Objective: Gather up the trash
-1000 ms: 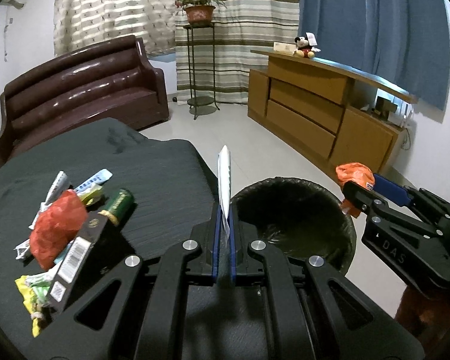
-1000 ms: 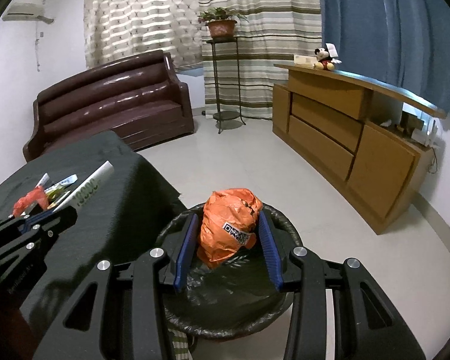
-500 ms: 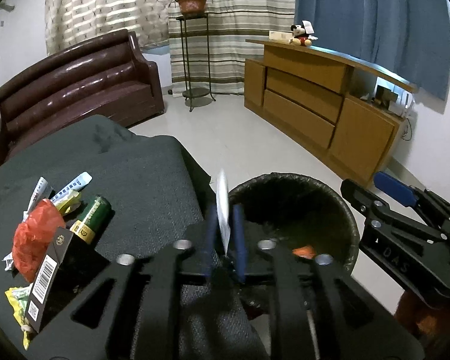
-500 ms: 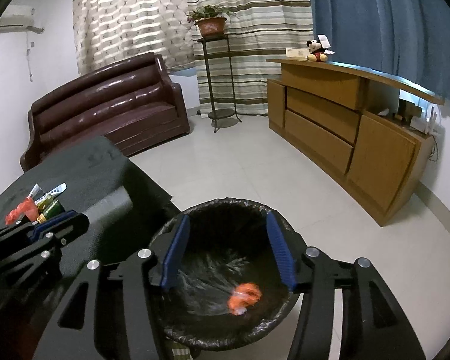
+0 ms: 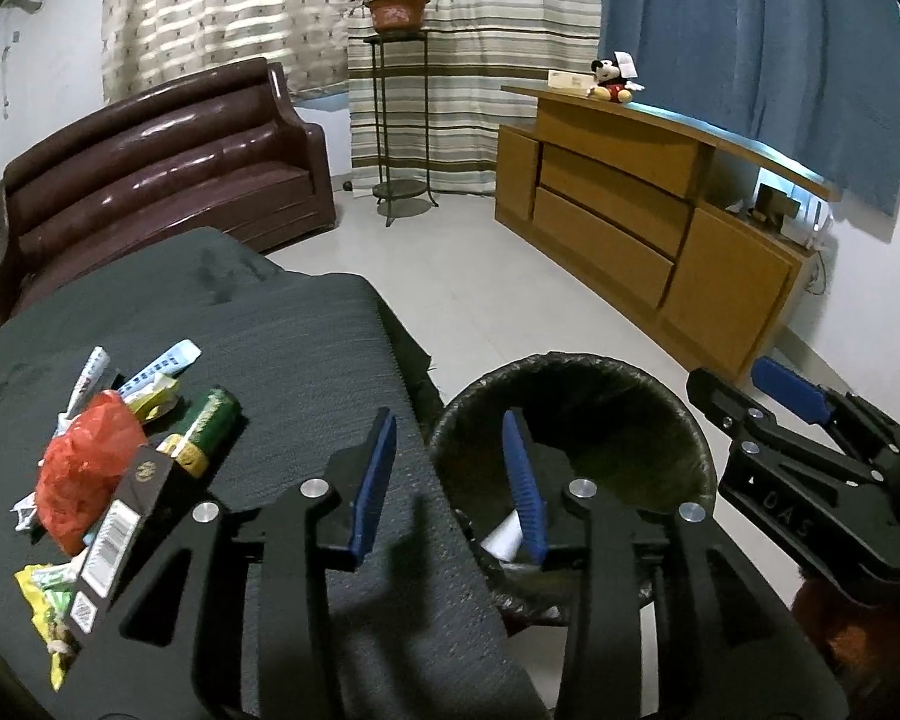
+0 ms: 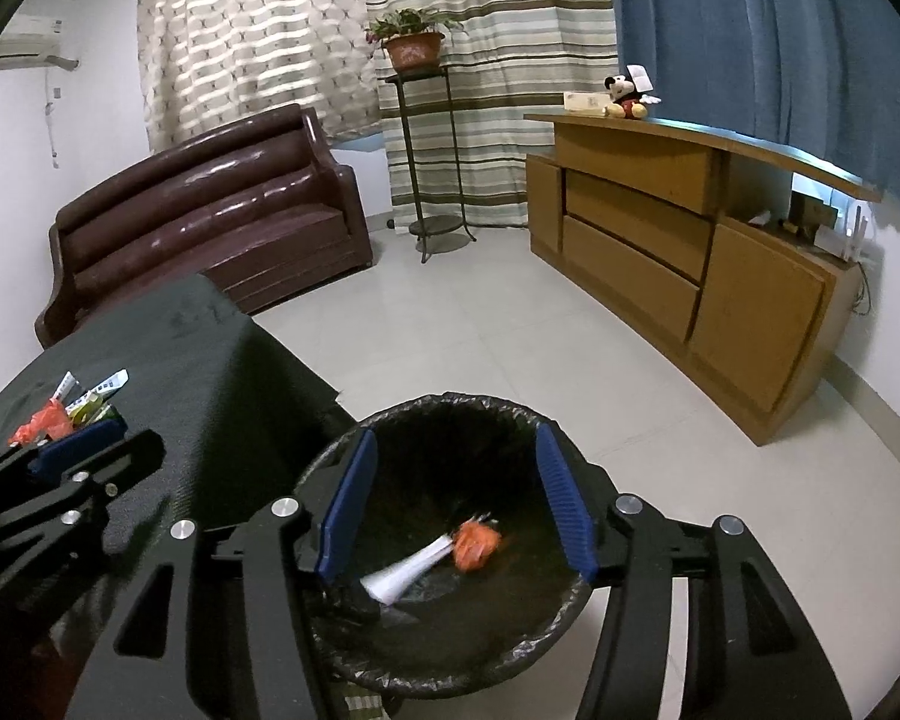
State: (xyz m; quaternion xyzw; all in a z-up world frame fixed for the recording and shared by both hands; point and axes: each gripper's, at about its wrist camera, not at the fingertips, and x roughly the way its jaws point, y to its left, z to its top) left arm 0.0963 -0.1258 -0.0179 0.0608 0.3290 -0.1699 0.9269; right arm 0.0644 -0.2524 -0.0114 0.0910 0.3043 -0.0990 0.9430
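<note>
With a white paper (image 6: 411, 573) and an orange wrapper (image 6: 477, 543) lying in the bin (image 6: 450, 405) at lower centre, both the left claw (image 5: 450, 483), jaws opening, and the right claw (image 6: 459, 507), apart, hold nothing, while a trash pile (image 5: 111, 462) waits on the desk (image 5: 282, 348) at lower left.

light: dim, even indoor, daylight glowing through curtains (image 5: 222, 12) | glare: sheen on sofa (image 5: 168, 180) | shadows: soft, under the gripper fingers on the dark cloth (image 5: 306, 360) | blur: white wrapper (image 6: 408, 576) in bin (image 6: 450, 408) smeared | distortion: strong fisheye bend, black vignette corners
</note>
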